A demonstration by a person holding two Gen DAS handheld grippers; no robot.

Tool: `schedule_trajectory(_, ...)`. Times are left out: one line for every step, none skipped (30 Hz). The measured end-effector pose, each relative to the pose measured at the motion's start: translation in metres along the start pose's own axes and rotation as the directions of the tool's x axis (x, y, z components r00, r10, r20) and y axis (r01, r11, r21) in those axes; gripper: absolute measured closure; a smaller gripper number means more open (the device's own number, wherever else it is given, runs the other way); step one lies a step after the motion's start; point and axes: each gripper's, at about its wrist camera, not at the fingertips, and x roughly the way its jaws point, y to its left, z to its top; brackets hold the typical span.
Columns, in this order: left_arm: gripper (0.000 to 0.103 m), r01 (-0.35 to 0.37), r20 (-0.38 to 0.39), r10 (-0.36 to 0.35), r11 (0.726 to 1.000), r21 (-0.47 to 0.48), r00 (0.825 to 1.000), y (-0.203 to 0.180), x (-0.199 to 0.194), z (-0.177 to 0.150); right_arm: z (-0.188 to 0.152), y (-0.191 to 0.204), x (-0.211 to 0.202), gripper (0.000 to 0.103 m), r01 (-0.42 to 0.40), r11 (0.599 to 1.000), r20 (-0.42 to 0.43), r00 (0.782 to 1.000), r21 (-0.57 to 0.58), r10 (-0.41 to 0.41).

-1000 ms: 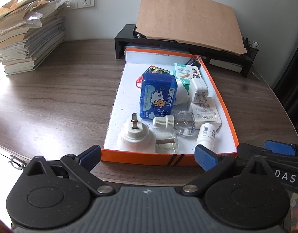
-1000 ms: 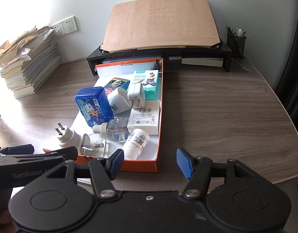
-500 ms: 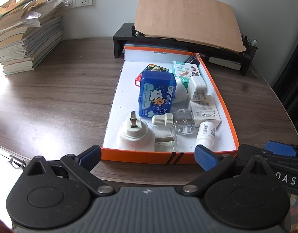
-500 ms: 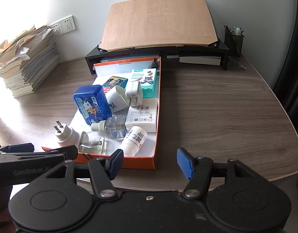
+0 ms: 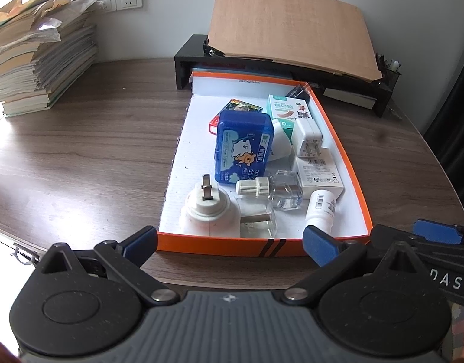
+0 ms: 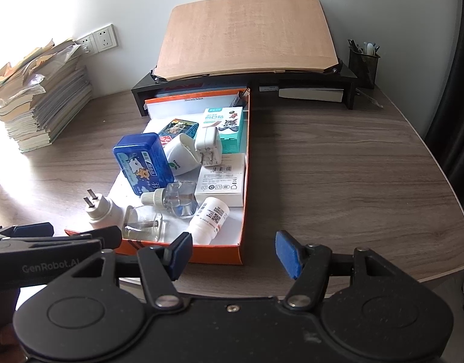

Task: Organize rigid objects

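An orange-rimmed white box (image 5: 232, 246) (image 6: 244, 181) on the wooden table holds a blue plastic case (image 5: 244, 148) (image 6: 144, 163), a white plug-in heater (image 5: 204, 208) (image 6: 97, 208), two clear liquid bottles (image 5: 280, 190) (image 6: 177, 201), a white pill bottle (image 5: 321, 208) (image 6: 209, 219), a white charger (image 5: 307, 137) (image 6: 207, 149), a white carton (image 5: 321, 175) (image 6: 222, 184) and a green plaster box (image 5: 284, 107) (image 6: 227, 124). My left gripper (image 5: 230, 243) is open and empty just before the box's near rim. My right gripper (image 6: 232, 255) is open and empty at the box's near right corner.
A black desk riser (image 5: 280, 69) (image 6: 250, 83) with a tilted wooden board stands behind the box. A tall stack of books and papers (image 5: 41, 57) (image 6: 41, 103) sits at the far left. A mesh pen cup (image 6: 363, 63) stands at the far right. Bare table lies right of the box.
Both grippers have drawn back and risen slightly, so the box sits a little farther away. Nothing in the box has moved; both grippers stay open.
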Motion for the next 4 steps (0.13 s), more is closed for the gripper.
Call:
schedule_trajectory(0.0,0.0,0.0,0.0,1.0,0.0,1.0,-0.0001,0.0002,0.0,0.0002,-0.0003,0.0003,0.029,0.0,1.0,-0.001,1.0,0.001,0.0)
schedule_trajectory(0.0,0.0,-0.001,0.0,1.0,0.0,1.0,-0.0001,0.0002,0.0001,0.0,-0.0008,0.0012,0.029,0.0,1.0,-0.001,1.0,0.001,0.0)
schedule_trajectory(0.0,0.001,0.001,-0.001,1.0,-0.001,1.0,-0.0005,0.0,0.0,0.0003,-0.0012,0.0016,0.029,0.0,1.0,-0.002,1.0,0.002,0.0)
schedule_trajectory(0.0,0.003,0.003,-0.003,1.0,-0.001,1.0,-0.0005,0.0001,0.0001,0.0005,-0.0015,0.0021,0.029,0.0,1.0,-0.002,1.0,0.002,0.0)
